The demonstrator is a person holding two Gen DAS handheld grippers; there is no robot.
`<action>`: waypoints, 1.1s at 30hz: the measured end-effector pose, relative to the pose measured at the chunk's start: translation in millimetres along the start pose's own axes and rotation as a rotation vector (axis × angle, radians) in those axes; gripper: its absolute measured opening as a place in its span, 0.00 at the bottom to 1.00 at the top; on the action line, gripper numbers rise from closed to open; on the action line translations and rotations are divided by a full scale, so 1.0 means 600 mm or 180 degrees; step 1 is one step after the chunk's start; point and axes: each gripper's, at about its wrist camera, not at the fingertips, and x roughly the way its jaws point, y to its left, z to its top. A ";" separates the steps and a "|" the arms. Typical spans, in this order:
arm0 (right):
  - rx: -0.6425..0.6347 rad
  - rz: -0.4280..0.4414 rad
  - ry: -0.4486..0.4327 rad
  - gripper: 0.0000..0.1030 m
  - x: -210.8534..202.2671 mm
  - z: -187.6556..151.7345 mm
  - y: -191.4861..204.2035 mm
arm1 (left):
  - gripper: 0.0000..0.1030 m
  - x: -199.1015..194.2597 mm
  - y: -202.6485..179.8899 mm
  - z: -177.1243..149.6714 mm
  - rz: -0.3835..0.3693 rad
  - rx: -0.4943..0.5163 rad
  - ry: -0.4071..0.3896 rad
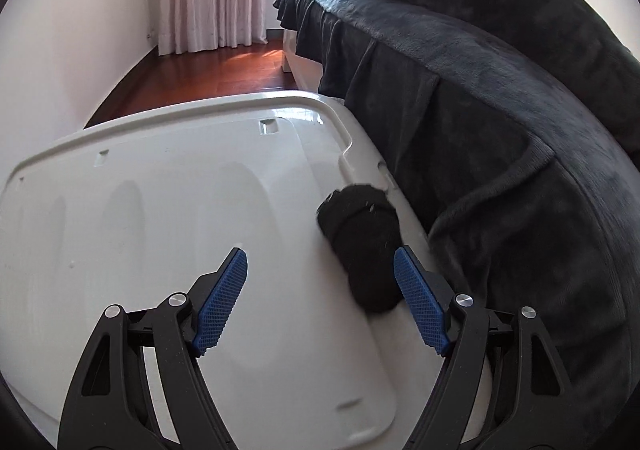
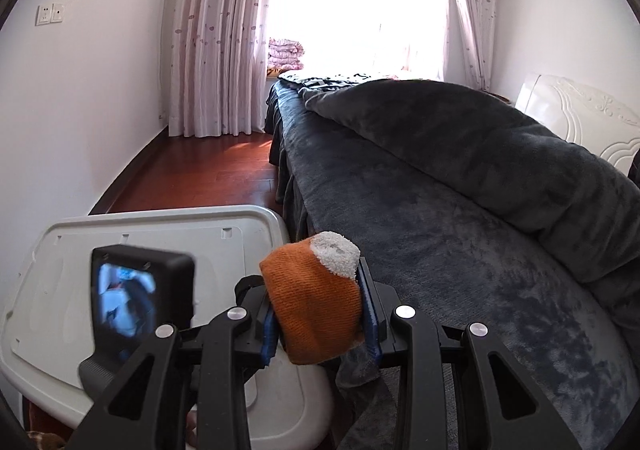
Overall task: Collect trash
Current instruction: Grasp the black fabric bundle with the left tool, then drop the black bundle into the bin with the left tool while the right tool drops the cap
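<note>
Socks: a black one (image 1: 362, 246) lies at the white lid's (image 1: 160, 209) right edge, beside the bed (image 1: 480, 129). Left gripper (image 1: 320, 282) hangs over it, jaws apart. Right gripper (image 2: 316, 314) is clamped on an orange sock (image 2: 316, 302).

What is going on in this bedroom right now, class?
A person is working with a gripper in each hand beside a bed covered in dark grey bedding. The right gripper is shut on a rolled orange sock with a white toe, held up in the air. The left gripper is open over a white plastic lid, close to a black rolled sock lying on it.
</note>
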 end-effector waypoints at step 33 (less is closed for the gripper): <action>0.0052 0.0125 0.0016 0.32 0.007 -0.009 0.002 | 0.43 0.048 0.014 0.008 0.0163 0.0005 -0.0016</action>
